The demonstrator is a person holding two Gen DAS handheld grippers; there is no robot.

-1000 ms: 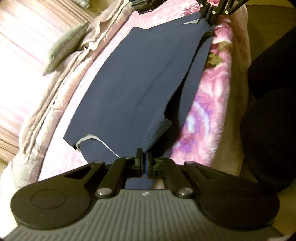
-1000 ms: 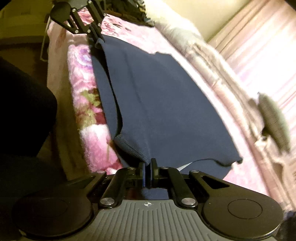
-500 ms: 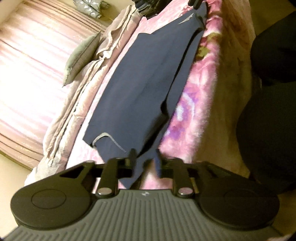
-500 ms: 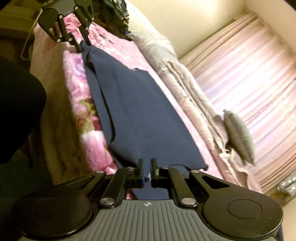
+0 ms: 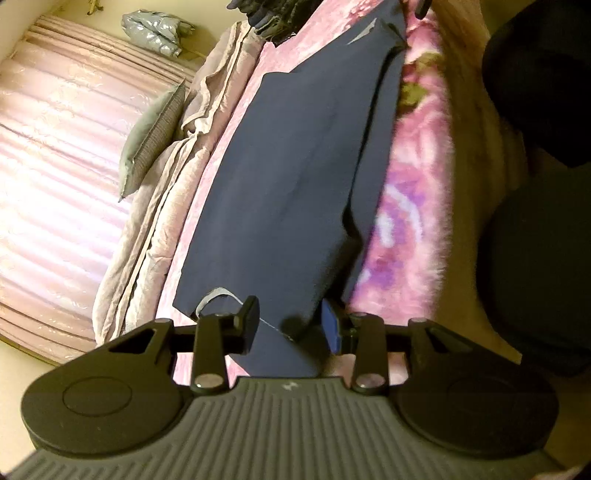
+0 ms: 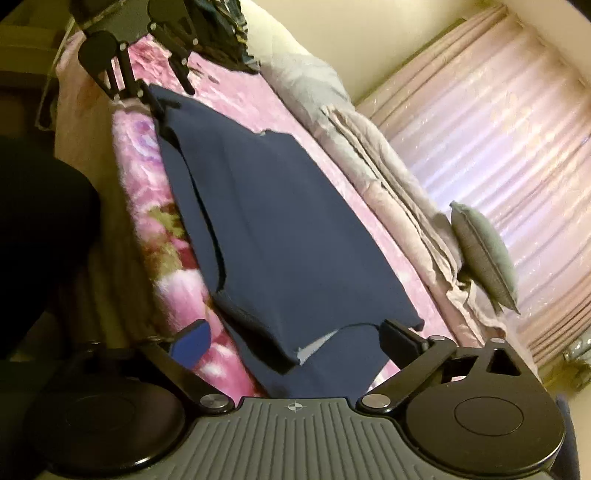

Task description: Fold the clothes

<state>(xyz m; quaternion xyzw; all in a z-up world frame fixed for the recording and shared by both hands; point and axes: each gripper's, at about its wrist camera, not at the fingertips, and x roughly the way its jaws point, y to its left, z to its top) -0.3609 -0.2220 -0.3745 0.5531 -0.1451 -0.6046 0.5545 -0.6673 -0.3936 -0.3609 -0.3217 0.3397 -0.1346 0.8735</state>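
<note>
The navy garment lies flat along the near side of the bed, its near edge running along the bed's floral blanket edge. Beyond the garment, a strip of bare pink bedspread gives a low, unobstructed lane. Past that strip, a bunched beige quilt forms a raised ridge, with a grey cushion against the curtain. At one end of the bed, a dark heap of clothes blocks the way. The person's dark-clothed body closes off the open side beside the bed. Each end of the garment lies between parted jaws, untouched.
</note>
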